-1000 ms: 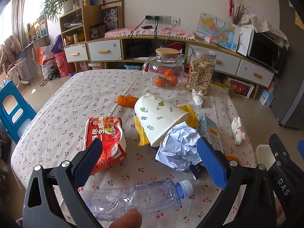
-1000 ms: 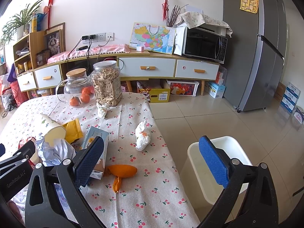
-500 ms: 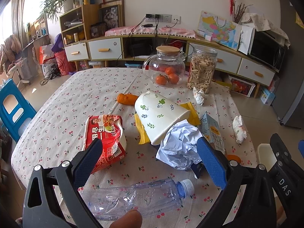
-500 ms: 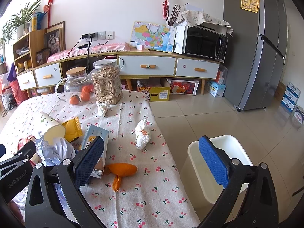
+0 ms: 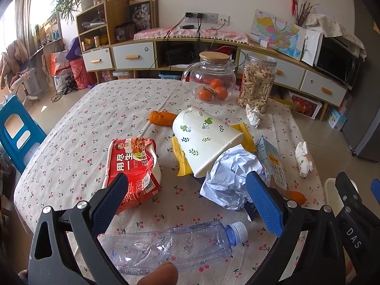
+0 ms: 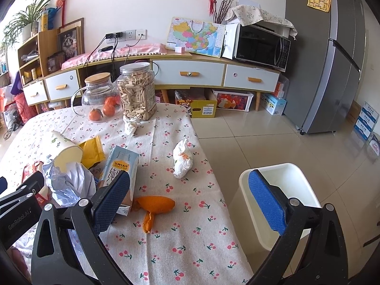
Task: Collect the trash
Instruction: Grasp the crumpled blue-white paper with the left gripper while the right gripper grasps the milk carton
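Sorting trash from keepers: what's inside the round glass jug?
The glass jug holds three oranges under a wooden lid. Its far side is partly hidden.

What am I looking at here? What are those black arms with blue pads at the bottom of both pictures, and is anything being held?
There is no machine here: a person holds a hand-held grasping tool in each hand, and a camera on each looks out along its two fingers. One picture comes from the left tool, the other from the right tool. Both are open and hold nothing. On the cherry-print tablecloth lie a crushed clear plastic bottle, a red instant-noodle packet, a tipped white paper cup, crumpled pale paper, a small milk carton and orange peel. A white plastic bin stands on the floor beside the table.
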Action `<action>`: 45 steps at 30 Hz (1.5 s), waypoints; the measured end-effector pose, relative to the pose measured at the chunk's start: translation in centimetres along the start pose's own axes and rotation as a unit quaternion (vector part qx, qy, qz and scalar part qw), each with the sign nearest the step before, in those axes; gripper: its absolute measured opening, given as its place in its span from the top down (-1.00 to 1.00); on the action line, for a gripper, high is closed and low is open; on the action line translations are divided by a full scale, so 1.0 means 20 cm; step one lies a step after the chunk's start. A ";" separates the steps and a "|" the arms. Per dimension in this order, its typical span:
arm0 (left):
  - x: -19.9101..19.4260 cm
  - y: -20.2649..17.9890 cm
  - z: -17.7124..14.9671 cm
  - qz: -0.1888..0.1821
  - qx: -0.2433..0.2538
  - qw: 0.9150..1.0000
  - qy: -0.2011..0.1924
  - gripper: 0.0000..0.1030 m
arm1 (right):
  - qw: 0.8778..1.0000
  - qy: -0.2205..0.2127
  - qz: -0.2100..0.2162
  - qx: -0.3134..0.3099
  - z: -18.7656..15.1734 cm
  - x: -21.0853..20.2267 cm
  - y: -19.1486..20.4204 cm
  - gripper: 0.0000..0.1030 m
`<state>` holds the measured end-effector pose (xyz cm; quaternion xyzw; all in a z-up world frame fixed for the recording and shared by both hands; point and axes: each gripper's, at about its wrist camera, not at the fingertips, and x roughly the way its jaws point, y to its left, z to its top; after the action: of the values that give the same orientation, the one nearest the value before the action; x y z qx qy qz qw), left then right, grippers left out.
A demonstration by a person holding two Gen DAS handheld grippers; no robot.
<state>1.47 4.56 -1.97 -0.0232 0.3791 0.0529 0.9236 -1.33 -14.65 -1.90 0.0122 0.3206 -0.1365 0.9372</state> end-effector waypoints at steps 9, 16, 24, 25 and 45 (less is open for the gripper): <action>0.04 0.11 0.02 -0.001 -0.019 0.999 0.032 -0.87 | 0.999 0.044 0.015 -0.027 -0.01 0.04 0.05 -0.87; 0.12 0.29 0.00 -0.046 -0.050 0.993 0.099 -0.87 | 0.996 0.081 0.038 -0.011 -0.01 0.06 0.01 -0.87; 0.12 0.21 -0.13 -0.068 0.064 0.985 0.143 -0.87 | 0.993 0.101 0.054 -0.016 -0.03 0.07 0.00 -0.87; 0.11 0.19 -0.15 -0.075 0.082 0.983 0.144 -0.87 | 0.993 0.101 0.054 -0.016 -0.03 0.07 0.00 -0.87; 0.06 -0.03 0.06 -0.156 0.059 0.983 0.080 -0.87 | 0.994 0.109 0.027 0.013 0.04 0.16 -0.17 -0.87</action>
<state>3.24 4.10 -2.01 -0.0323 0.4462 -0.1164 0.8867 0.66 -18.70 -2.94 0.0483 0.4184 -0.1130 0.8999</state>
